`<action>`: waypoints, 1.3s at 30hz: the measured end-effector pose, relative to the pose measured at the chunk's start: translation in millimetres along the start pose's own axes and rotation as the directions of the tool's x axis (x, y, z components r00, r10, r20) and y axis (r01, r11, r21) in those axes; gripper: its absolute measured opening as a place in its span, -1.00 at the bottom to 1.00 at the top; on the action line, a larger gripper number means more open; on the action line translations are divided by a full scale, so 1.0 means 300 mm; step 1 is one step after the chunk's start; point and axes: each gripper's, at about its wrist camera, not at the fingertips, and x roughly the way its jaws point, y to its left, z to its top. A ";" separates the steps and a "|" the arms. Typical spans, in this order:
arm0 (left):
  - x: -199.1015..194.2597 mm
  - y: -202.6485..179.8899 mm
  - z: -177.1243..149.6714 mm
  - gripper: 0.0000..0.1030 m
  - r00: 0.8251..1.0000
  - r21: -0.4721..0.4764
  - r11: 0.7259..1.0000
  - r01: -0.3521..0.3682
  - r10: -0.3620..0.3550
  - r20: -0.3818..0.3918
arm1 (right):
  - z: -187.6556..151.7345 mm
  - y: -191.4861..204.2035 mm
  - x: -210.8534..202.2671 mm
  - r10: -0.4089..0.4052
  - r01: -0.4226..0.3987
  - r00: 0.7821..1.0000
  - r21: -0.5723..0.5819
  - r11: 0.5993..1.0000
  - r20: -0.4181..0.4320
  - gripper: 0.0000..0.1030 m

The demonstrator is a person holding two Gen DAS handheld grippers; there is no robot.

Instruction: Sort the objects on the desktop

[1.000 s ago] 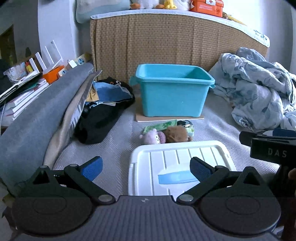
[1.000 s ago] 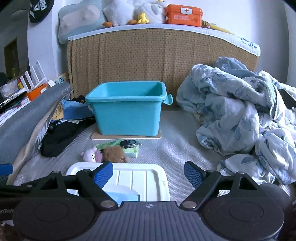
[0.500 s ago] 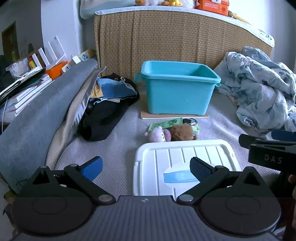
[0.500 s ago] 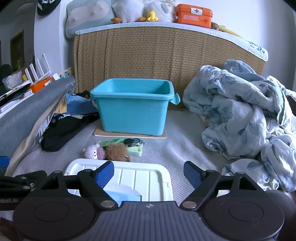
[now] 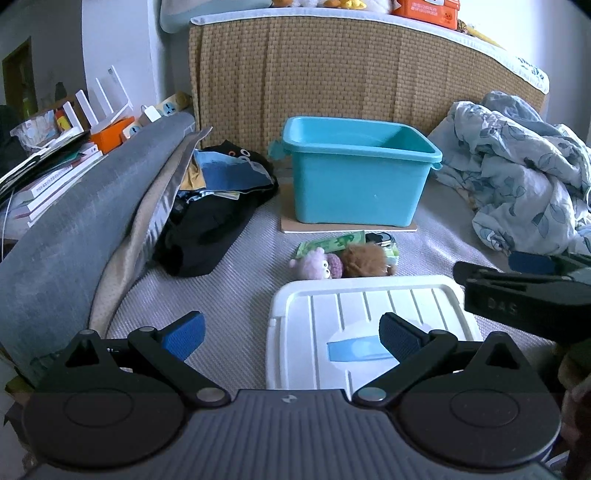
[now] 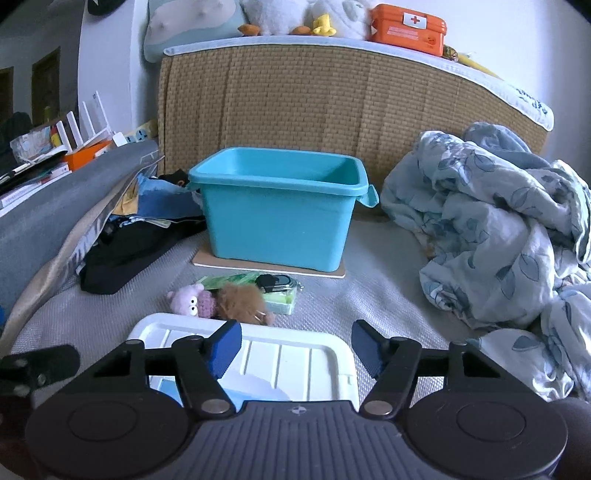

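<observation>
An open teal bin (image 5: 360, 177) (image 6: 282, 206) stands on a thin board on the grey bed cover. In front of it lie a pink knitted toy (image 5: 317, 264) (image 6: 192, 301), a brown fluffy toy (image 5: 364, 258) (image 6: 242, 301), a green packet (image 5: 332, 242) and a small dark device (image 6: 275, 282) on a green box. Nearer lies a white lid (image 5: 369, 314) (image 6: 295, 354) with a blue handle. My left gripper (image 5: 291, 332) hangs open over the lid's left edge. My right gripper (image 6: 295, 345) is over the lid's right part, its jaws closing with nothing pressed between them.
A crumpled blue floral duvet (image 6: 498, 229) fills the right. Dark clothes (image 5: 214, 218) and a grey cushion (image 5: 74, 236) lie on the left, with books and an orange box (image 5: 110, 136) beyond. A woven headboard (image 6: 332, 110) carries plush toys and an orange first-aid case (image 6: 406, 27).
My right gripper's jaws have narrowed and it has shifted forward over the lid. The left view has drifted slightly, with the lid now more to the right.
</observation>
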 end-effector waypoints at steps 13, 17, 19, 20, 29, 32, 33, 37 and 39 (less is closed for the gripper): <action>0.008 0.003 -0.003 1.00 1.000 -0.002 1.000 -0.001 0.001 -0.004 | 0.006 0.010 0.061 0.030 -0.029 1.000 0.019 0.999 -0.011 0.28; 0.011 0.010 -0.004 1.00 1.000 -0.006 1.000 -0.001 0.001 0.006 | 0.009 0.010 0.080 0.045 -0.045 0.999 0.029 0.999 -0.017 0.28; 0.013 0.018 -0.006 1.00 1.000 -0.016 1.000 0.004 -0.004 0.016 | 0.010 0.014 0.088 0.051 -0.050 0.999 0.029 0.998 -0.017 0.28; 0.015 0.022 -0.006 1.00 1.000 -0.022 1.000 0.008 -0.008 0.020 | 0.011 0.016 0.093 0.055 -0.054 0.998 0.029 0.998 -0.019 0.28; 0.029 0.029 0.002 1.00 0.999 -0.032 0.999 0.014 -0.012 0.050 | 0.032 0.055 0.157 0.099 -0.099 0.995 0.013 0.995 -0.019 0.28; 0.038 0.027 0.000 1.00 0.998 -0.032 0.999 0.018 -0.017 0.054 | 0.039 0.067 0.191 0.095 -0.095 0.995 0.004 0.995 -0.018 0.26; 0.044 0.026 0.000 1.00 0.998 -0.037 0.999 0.021 -0.019 0.054 | 0.042 0.072 0.204 0.097 -0.097 0.995 0.004 0.995 -0.021 0.24; 0.076 0.011 0.010 0.98 0.998 -0.044 0.998 0.038 -0.036 0.046 | 0.053 0.086 0.235 0.104 -0.104 0.994 -0.015 0.994 -0.021 0.24; 0.093 0.004 0.015 0.97 0.998 -0.035 0.999 0.041 -0.040 0.045 | 0.062 0.088 0.240 0.106 -0.107 0.994 -0.038 0.994 -0.016 0.24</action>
